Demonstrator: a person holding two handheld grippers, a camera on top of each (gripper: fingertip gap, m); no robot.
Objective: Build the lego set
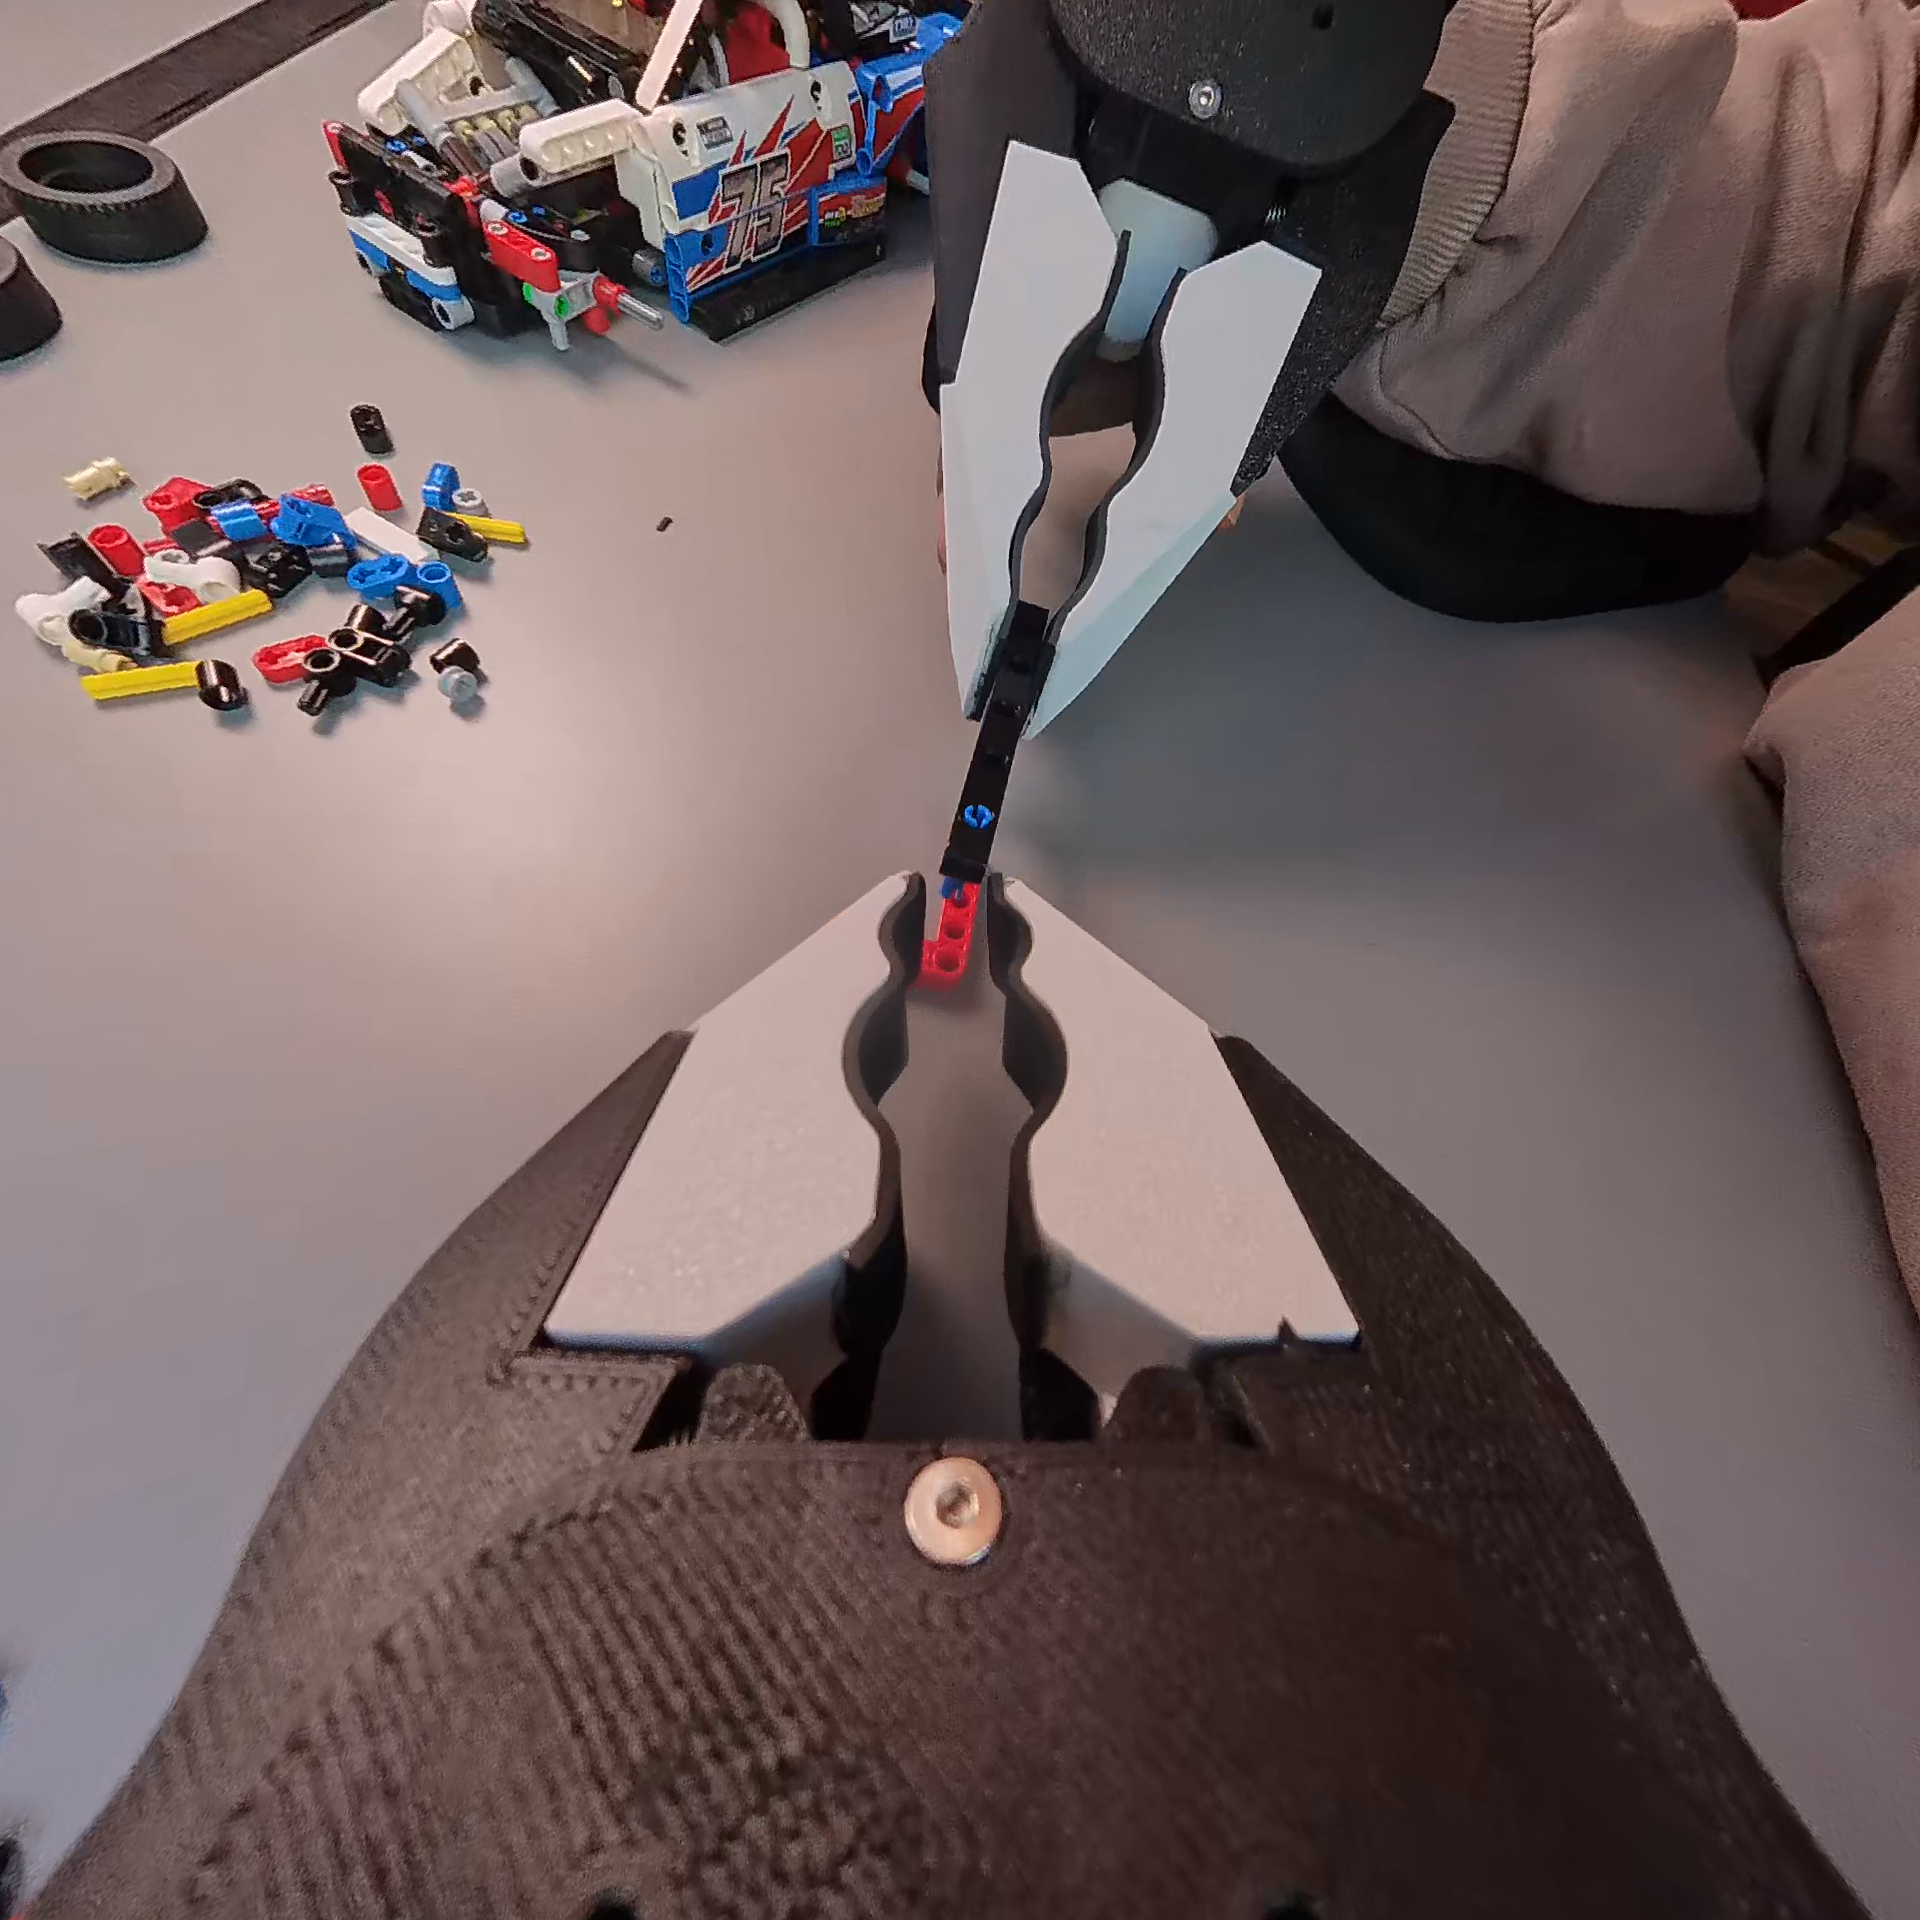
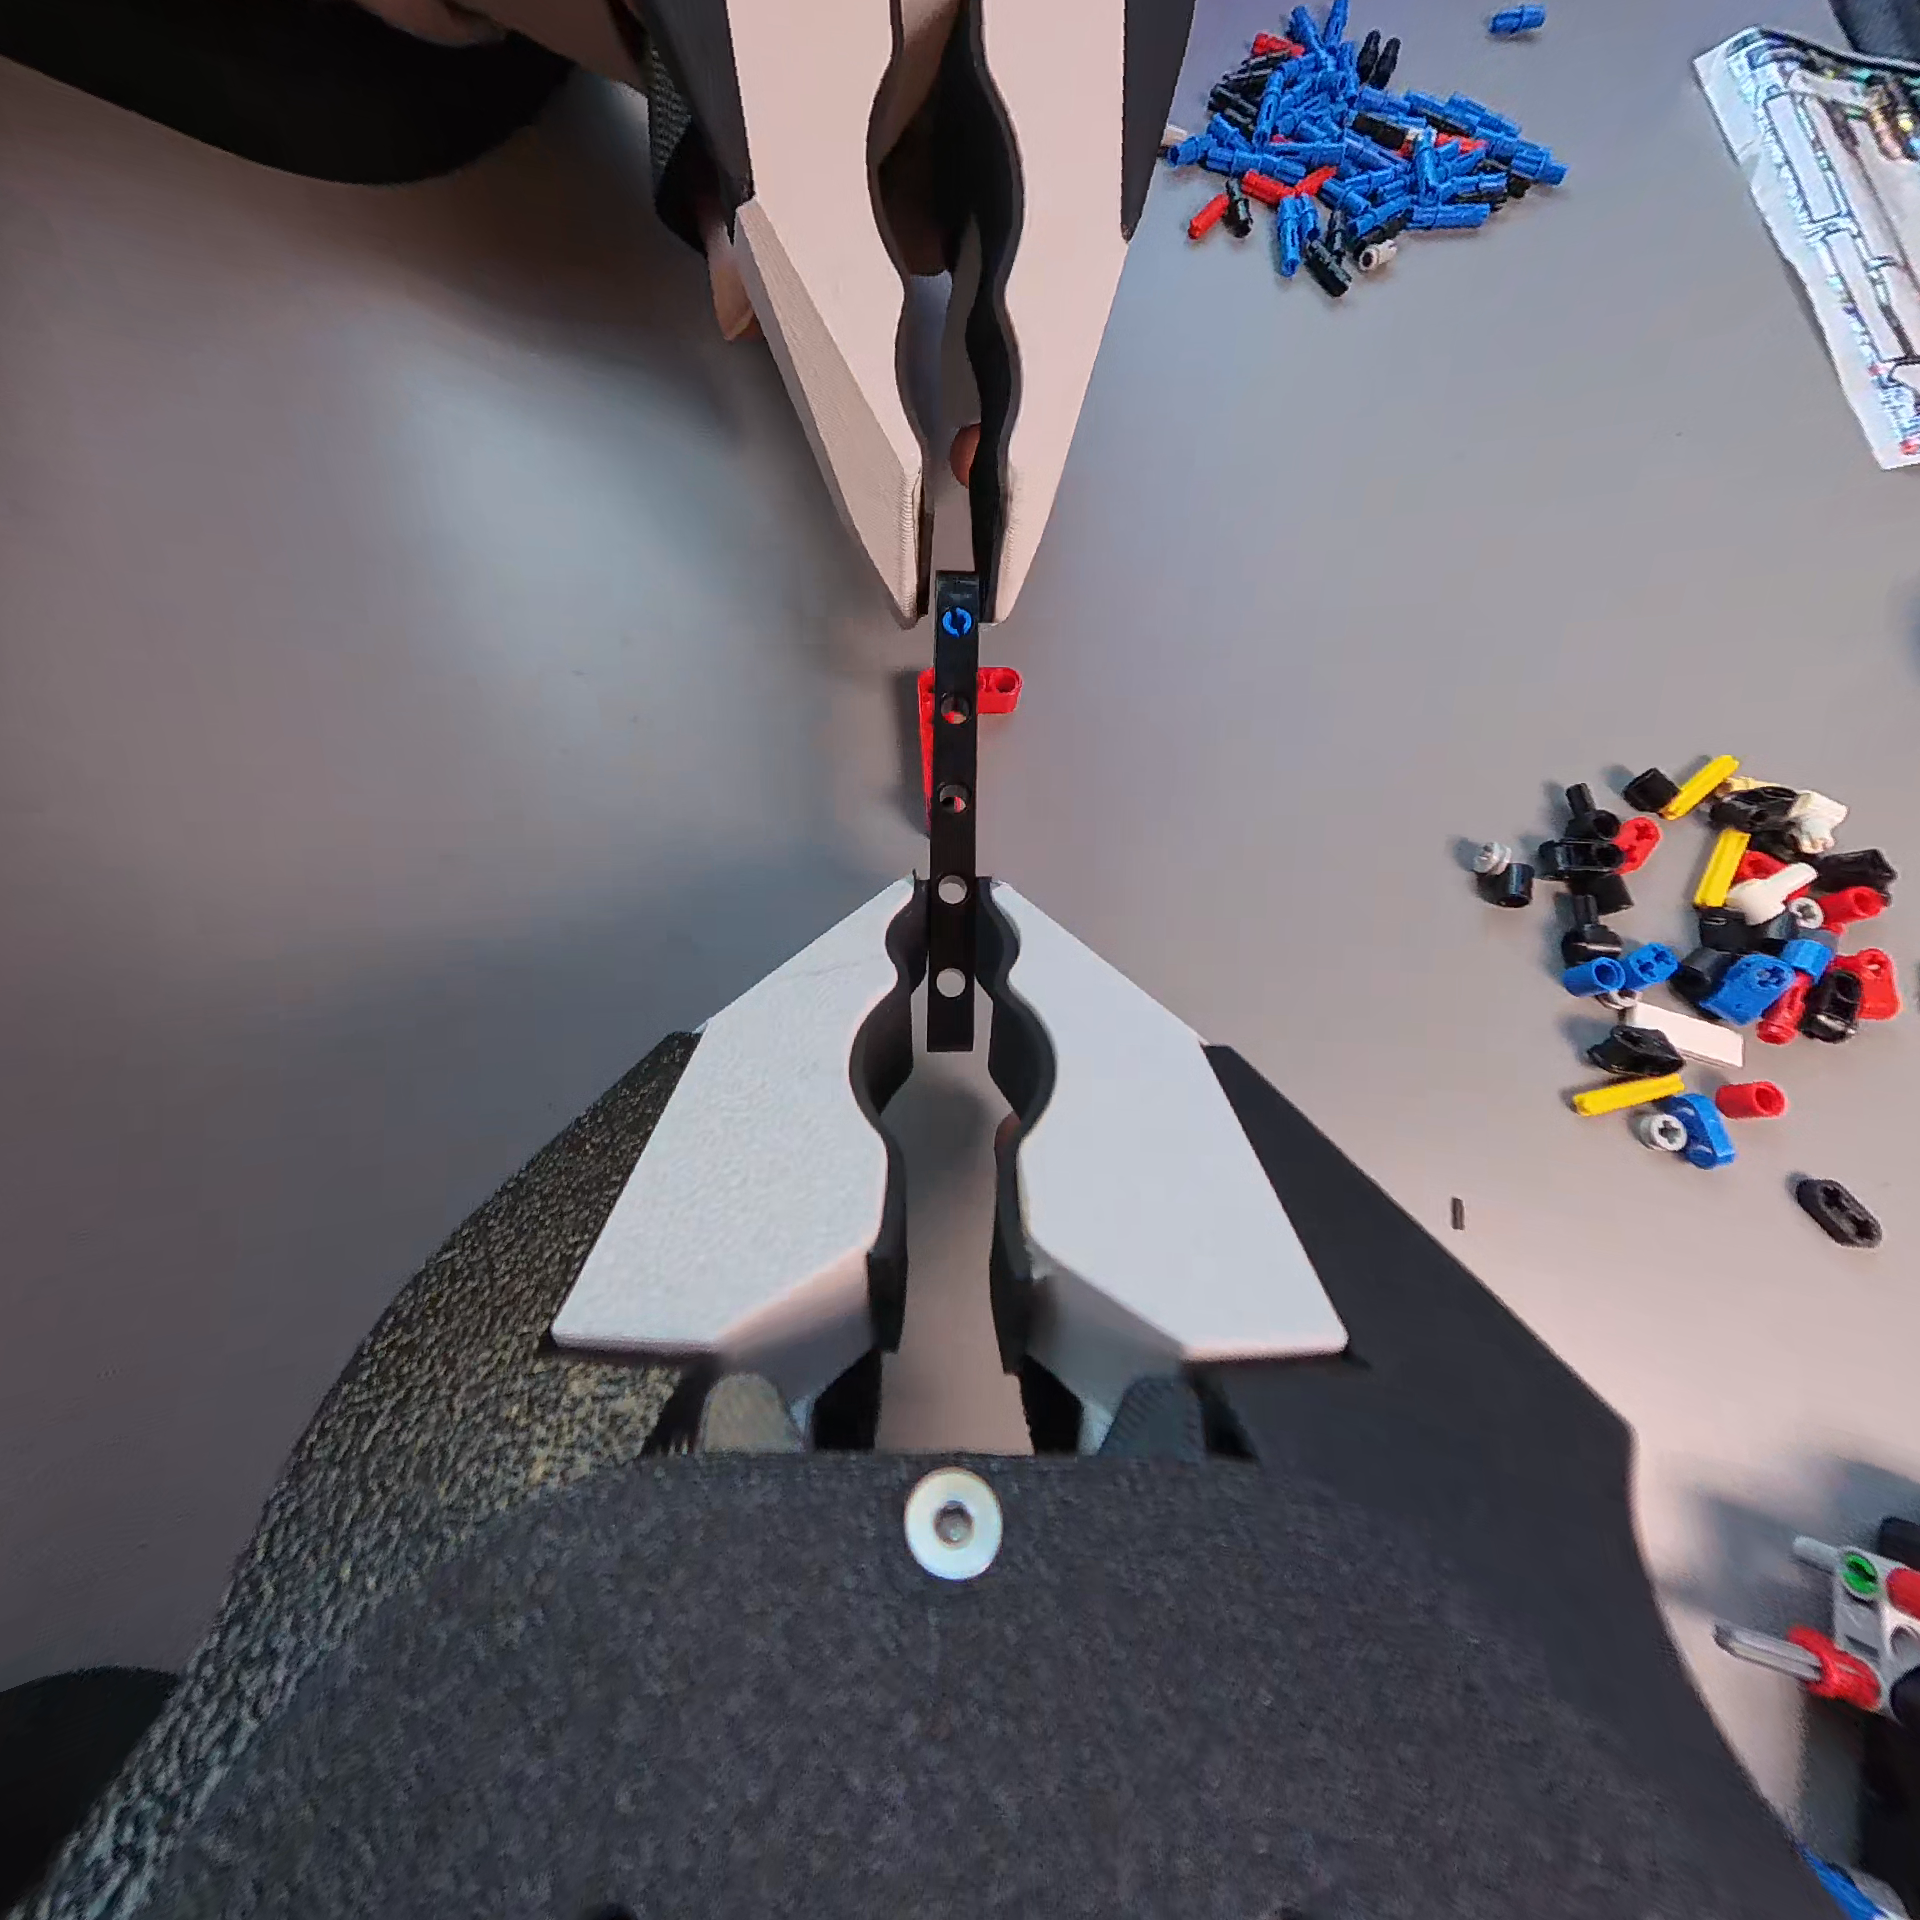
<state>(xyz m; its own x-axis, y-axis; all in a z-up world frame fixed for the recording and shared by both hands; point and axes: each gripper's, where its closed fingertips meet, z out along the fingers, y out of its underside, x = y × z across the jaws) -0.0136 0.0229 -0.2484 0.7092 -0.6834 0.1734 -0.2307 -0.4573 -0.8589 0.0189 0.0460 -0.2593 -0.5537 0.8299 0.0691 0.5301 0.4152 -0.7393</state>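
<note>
Two tongs, left [image 1: 954, 883] gripping one red beam [image 1: 950, 940], right [image 2: 951, 888] one black beam [image 2: 954, 810]

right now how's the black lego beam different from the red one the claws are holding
The black beam is straight, thin and long, with a row of holes; the red piece is short and bends into an L. The black beam sits in the right claw; the red piece sits in the left claw. The black beam carries a blue pin. Both are held off the table, joined end to end.

Your two grippers [image 1: 954, 883] [image 2: 954, 888] have textured black bodies, pale grey wedge fingers, wavy black pads, one silver screw; your sleeve [image 1: 1621, 291] is beige.
</note>
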